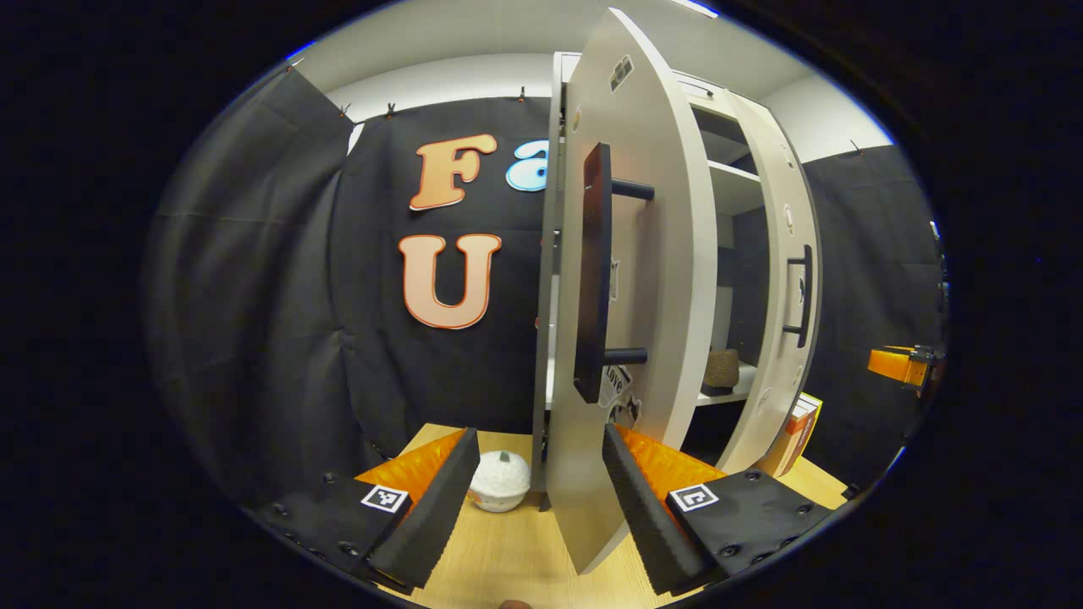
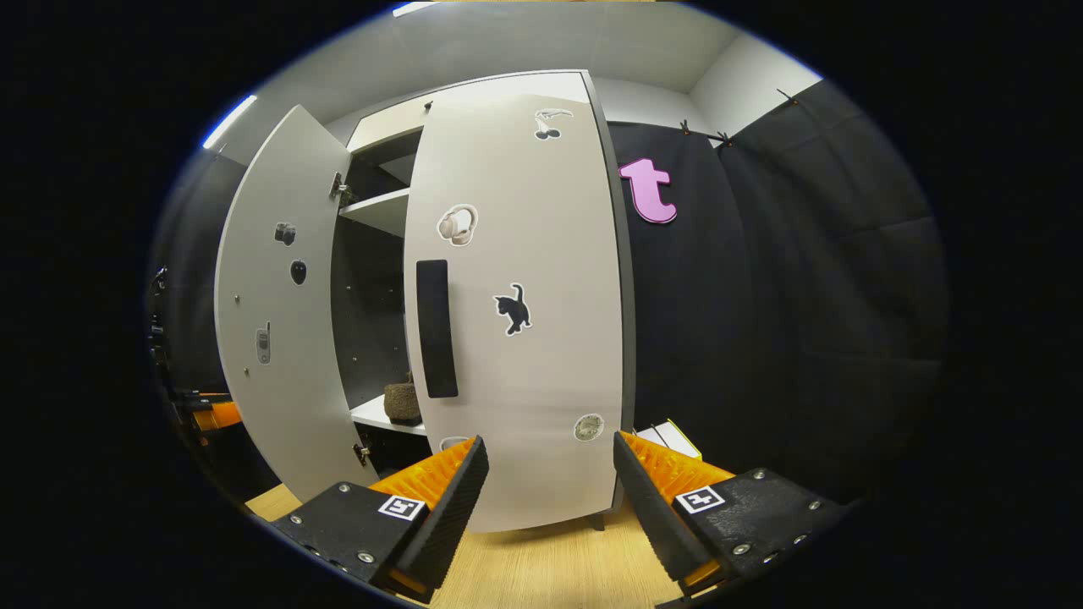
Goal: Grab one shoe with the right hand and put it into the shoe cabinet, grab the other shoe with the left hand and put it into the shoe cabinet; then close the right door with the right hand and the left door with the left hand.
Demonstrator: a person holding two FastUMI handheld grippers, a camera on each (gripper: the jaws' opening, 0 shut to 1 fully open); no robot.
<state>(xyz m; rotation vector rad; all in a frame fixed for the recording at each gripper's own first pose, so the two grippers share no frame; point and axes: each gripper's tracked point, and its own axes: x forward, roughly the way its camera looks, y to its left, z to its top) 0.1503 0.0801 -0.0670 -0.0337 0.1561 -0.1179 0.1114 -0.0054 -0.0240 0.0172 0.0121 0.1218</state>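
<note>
Both tongs stand open and empty, which suits this stage: a brown shoe (image 1: 721, 370) already rests on the lower shelf (image 1: 738, 394) inside the shoe cabinet (image 2: 381, 211), set back from the shelf's front edge so the doors should swing past it. Whether the second shoe lies beside it cannot be told, since the doors hide most of that shelf. In the left gripper view the left tongs (image 1: 536, 491) hang just in front of the left door (image 1: 651, 279), seen nearly edge-on, with its long black handle (image 1: 592, 271) directly ahead; the spread fingers bracket the door's lower edge, a fair stance for pushing it shut. A white, round, knobbly object (image 1: 500, 480) sits on the wooden floor (image 1: 508, 550) near the cabinet's left foot. In the right gripper view the right tongs (image 2: 550, 491) face the outer face of the right door (image 2: 525, 338), which looks partly swung in, its black handle (image 2: 436, 328) a little left of centre. A book-like box (image 2: 677, 438) leans by the cabinet's right side. Judging by this, the door-closing step is in hand, right door first.
</note>
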